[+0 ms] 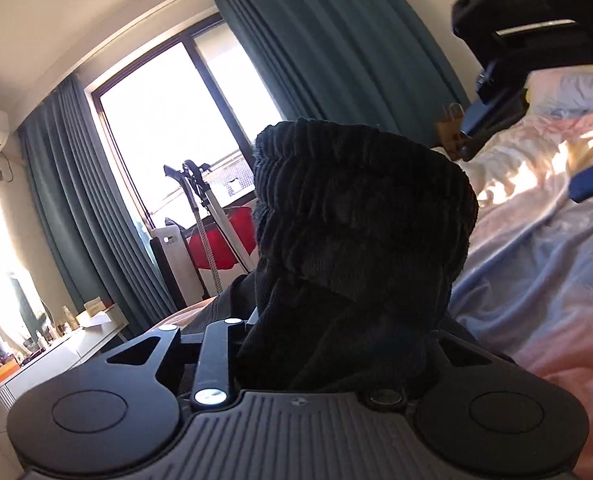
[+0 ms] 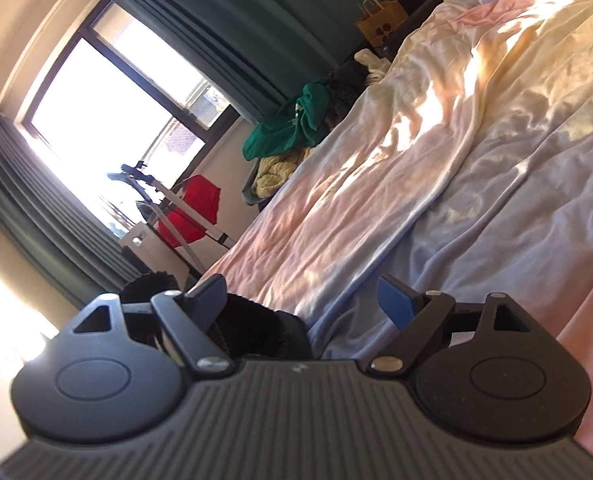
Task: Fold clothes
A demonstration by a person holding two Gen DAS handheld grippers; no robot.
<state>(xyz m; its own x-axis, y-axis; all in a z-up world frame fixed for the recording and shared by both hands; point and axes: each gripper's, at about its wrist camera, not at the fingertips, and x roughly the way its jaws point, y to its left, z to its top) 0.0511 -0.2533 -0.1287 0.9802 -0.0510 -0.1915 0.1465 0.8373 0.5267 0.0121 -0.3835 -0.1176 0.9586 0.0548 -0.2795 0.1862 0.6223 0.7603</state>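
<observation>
At the near edge of a bed (image 2: pixel 436 184) with a rumpled pastel sheet, the left gripper (image 1: pixel 336 336) has a black ribbed garment (image 1: pixel 360 216) bunched between its fingers; whether it is pinched or let go cannot be told. The right gripper (image 2: pixel 308 304) stands released, holding nothing. The step looks like laying the garment down. Next, it needs spreading flat on the sheet.
</observation>
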